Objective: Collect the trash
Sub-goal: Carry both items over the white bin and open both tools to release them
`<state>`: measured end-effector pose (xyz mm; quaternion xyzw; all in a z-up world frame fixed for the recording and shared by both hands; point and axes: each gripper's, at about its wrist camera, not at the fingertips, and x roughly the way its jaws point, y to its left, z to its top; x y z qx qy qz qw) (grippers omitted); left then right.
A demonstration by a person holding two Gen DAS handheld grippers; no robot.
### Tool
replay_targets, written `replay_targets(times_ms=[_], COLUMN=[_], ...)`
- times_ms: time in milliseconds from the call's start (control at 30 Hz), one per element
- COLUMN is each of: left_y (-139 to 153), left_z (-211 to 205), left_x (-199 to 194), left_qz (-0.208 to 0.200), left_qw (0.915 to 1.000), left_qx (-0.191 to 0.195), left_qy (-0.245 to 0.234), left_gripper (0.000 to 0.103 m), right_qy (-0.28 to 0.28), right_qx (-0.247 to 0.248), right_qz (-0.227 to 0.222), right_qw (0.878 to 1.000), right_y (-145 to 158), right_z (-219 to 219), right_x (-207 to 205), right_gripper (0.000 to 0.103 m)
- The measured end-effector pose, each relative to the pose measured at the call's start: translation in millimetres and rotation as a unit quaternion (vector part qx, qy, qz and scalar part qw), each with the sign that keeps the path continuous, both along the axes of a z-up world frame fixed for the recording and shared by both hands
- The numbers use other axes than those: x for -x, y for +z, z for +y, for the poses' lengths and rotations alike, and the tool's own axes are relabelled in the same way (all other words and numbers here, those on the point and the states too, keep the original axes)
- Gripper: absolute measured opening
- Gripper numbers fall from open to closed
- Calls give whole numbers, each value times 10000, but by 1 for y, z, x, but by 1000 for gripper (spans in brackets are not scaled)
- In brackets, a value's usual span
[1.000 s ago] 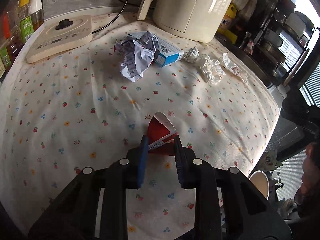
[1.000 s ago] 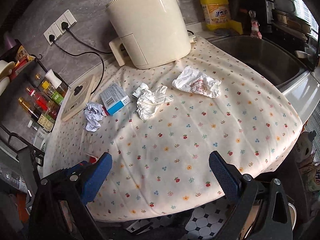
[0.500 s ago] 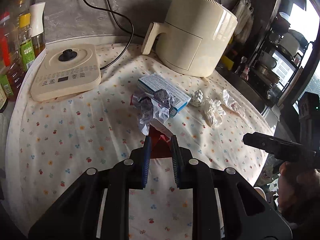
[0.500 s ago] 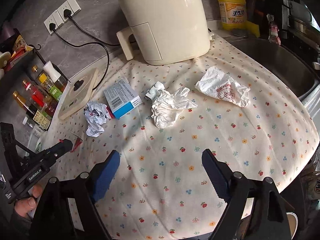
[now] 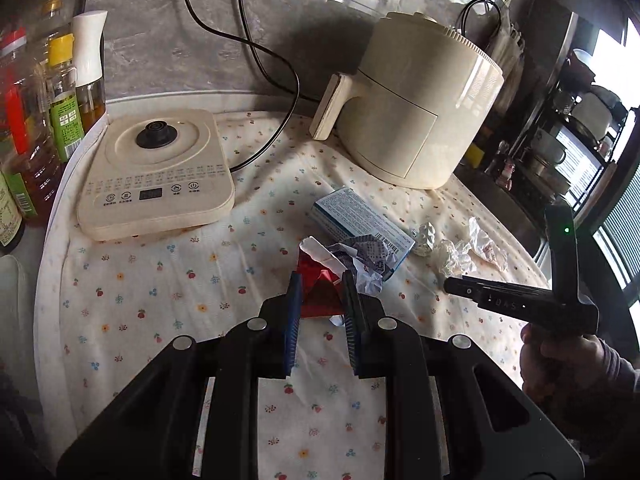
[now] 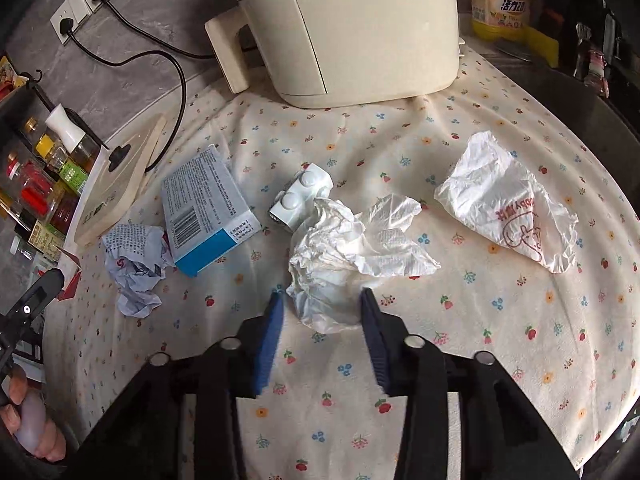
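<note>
My left gripper (image 5: 320, 280) is shut on a red and white wrapper (image 5: 318, 276) and holds it above the flowered tablecloth. Beyond it lie a crumpled printed paper (image 5: 366, 262) and a blue and white box (image 5: 360, 226). My right gripper (image 6: 319, 300) is open, its jaws on either side of the near end of a crumpled white plastic wad (image 6: 344, 256). A white blister pack (image 6: 300, 196) lies just behind the wad. A white plastic bag with red print (image 6: 508, 204) lies to the right. The box (image 6: 208, 208) and crumpled paper (image 6: 134, 268) lie to the left.
A cream air fryer (image 6: 344, 24) stands at the back. A cream induction cooker (image 5: 154, 176) lies at the left with oil and sauce bottles (image 5: 60, 96) beside it. A yellow detergent jug (image 6: 500, 0) and a sink are at the right.
My left gripper has lifted the red wrapper off the cloth and carried it toward the box. My right gripper has moved forward over the table and narrowed around the white plastic wad.
</note>
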<state>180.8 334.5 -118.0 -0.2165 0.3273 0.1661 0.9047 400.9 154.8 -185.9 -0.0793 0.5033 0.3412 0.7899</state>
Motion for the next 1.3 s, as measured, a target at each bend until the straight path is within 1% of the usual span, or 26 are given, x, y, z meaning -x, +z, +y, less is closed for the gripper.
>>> replay_targets(times_ms=[67,167,300,467,600,767,933,1067,1300], left_y=[1,3,10,17,17,18,16,16,10], left_z=[1,-2,-14,-47,-86,-144,-201,-247,-326], left_x=[1,-1,-14,-40,-66,-91,-111,-127,-143], left_qz=[-11,-31,-125,-190,-153,-161,-115,-64,68], left_qw=[10000,10000,9996,9971,9920,9820,9698,9581,9367], left_qx=[-5,-4,-47,-77,-55,3,71,79,102], left_qy=[18,-21,-238,-733,-1252,-1883,-2435,-2861,-3499], left_gripper=[20,20,20,20,20,20,20,20,20], right_qy=[-45,-149,-229,-400,-658,-1139,-1651,-2063,-2642], right_qx=[-60,-220,-448,-606,-611,-590,-529,-467,-363], right_qz=[59,177,221,60,-55,-94,-131,-108,0], right_qw=[10000,9995,9985,9973,9959,9917,9848,9773,9638], right_y=[1,6,19,40,51,57,58,55,45], right_z=[-4,-19,-47,-91,-135,-199,-264,-314,-388], right_x=[-1,3,17,34,42,50,62,71,89], right_gripper=[9,8,7,7,7,7,7,7,7])
